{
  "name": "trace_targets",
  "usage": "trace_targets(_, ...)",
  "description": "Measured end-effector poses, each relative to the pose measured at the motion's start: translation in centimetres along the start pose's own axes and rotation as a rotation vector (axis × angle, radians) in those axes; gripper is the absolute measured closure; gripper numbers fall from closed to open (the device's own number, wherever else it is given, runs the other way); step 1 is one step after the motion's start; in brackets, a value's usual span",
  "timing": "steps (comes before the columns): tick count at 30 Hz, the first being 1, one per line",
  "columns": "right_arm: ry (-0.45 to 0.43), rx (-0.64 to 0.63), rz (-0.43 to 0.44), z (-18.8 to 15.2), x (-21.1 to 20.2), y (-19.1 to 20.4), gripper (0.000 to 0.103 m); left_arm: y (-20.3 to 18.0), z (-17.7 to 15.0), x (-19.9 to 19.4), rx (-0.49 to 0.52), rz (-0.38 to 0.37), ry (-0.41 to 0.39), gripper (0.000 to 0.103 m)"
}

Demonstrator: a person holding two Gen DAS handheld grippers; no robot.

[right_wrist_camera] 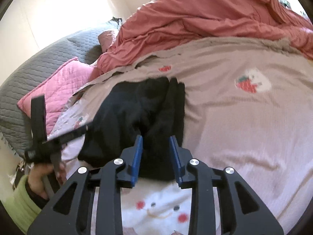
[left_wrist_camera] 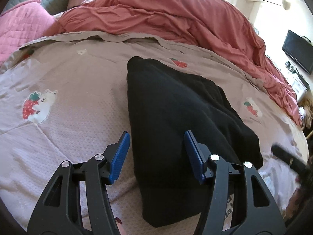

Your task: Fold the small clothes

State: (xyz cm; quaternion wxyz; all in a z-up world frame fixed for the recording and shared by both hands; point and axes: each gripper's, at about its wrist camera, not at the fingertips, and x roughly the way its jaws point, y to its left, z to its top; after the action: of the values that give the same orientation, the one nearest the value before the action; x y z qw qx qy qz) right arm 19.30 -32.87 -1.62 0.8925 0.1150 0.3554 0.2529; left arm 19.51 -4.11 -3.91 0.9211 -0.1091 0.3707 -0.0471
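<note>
A black garment [left_wrist_camera: 182, 117] lies folded into a long thick strip on the pale pink bed cover [left_wrist_camera: 74, 121]. My left gripper [left_wrist_camera: 156, 143] is open just above its near left edge, one blue finger over the cover and one over the cloth. In the right wrist view the same black garment [right_wrist_camera: 140, 107] lies ahead. My right gripper [right_wrist_camera: 156, 143] is open with its blue fingers either side of the cloth's near end. The left gripper [right_wrist_camera: 39, 117] and the hand holding it show at the left.
A crumpled red duvet [left_wrist_camera: 166, 19] lies along the far side of the bed. A pink quilted pillow [left_wrist_camera: 21, 25] and a grey headboard [right_wrist_camera: 39, 58] are at the left. A black screen [left_wrist_camera: 297, 51] hangs on the right wall.
</note>
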Motion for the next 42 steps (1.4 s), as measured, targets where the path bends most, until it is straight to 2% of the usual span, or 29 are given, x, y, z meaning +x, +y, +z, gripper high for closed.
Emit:
trace_targets(1, 0.012, -0.014, 0.018, 0.6, 0.4, 0.3, 0.064, 0.2, -0.1, -0.2, 0.004, -0.015, -0.006, 0.053)
trace_targets(3, 0.055, -0.023, 0.034, 1.6, 1.6, 0.8, 0.059, 0.3, -0.4, -0.4, 0.015, -0.037, -0.020, 0.053)
trace_targets(7, 0.121, 0.010, 0.039, 3.5, 4.7, 1.3, 0.058, 0.6, -0.9, -0.7, 0.016, -0.082, -0.036, 0.053)
trace_targets(10, 0.173, 0.086, 0.057, 4.7, 7.4, 0.6, 0.058, 0.7, -1.1, -1.1, 0.020, -0.101, -0.045, 0.047)
trace_targets(13, 0.226, 0.147, 0.055, 5.5, 10.0, -0.3, 0.058, 0.7, -1.5, -1.2, 0.011, -0.123, -0.039, 0.046)
trace_targets(15, 0.239, 0.180, 0.084, 5.8, 10.9, -0.7, 0.058, 0.4, -1.6, -1.3, 0.027, -0.121, -0.038, 0.045)
trace_targets(17, 0.245, 0.211, 0.096, 6.0, 11.5, -0.9, 0.063, 0.1, -1.6, -1.5, 0.038, -0.124, -0.044, 0.043)
trace_targets(18, 0.248, 0.213, 0.103, 6.1, 11.7, -0.9, 0.076, 0.0, -1.6, -1.5, 0.043, -0.126, -0.046, 0.043)
trace_targets(19, 0.250, 0.207, 0.106, 6.1, 11.9, -0.7, 0.083, -0.1, -1.6, -1.5, 0.048, -0.129, -0.045, 0.042)
trace_targets(22, 0.214, 0.147, 0.093, 6.2, 11.4, 0.3, 0.089, -0.3, -1.7, -1.5, 0.053, -0.133, -0.045, 0.040)
trace_targets(25, 0.132, 0.019, 0.027, 6.4, 9.2, 1.9, 0.091, -0.3, -1.7, -1.6, 0.050, -0.139, -0.048, 0.038)
trace_targets(27, 0.081, -0.057, -0.049, 6.6, 7.9, 2.6, 0.091, -0.3, -1.7, -1.7, 0.045, -0.146, -0.047, 0.038)
trace_targets(29, 0.056, -0.153, -0.141, 6.5, 7.2, 3.2, 0.091, -0.3, -1.7, -1.7, 0.037, -0.160, -0.046, 0.035)
trace_targets(30, 0.056, -0.180, -0.159, 6.3, 7.2, 3.3, 0.090, -0.3, -1.7, -1.7, 0.036, -0.163, -0.045, 0.035)
trace_targets(35, 0.159, -0.165, -0.190, 4.2, 11.1, 1.4, 0.083, -0.1, -1.9, -1.2, 0.032, -0.152, -0.023, 0.035)
trace_targets(38, 0.131, -0.129, -0.170, 4.0, 10.7, 0.8, 0.078, 0.2, -2.0, -1.0, 0.017, -0.156, -0.013, 0.034)
trace_targets(39, 0.126, -0.125, -0.171, 4.1, 10.5, 0.8, 0.072, 0.3, -2.0, -1.0, 0.012, -0.158, -0.010, 0.034)
trace_targets(42, 0.093, -0.099, -0.147, 4.4, 8.8, 0.5, 0.066, 0.6, -1.9, -0.9, -0.001, -0.161, -0.008, 0.033)
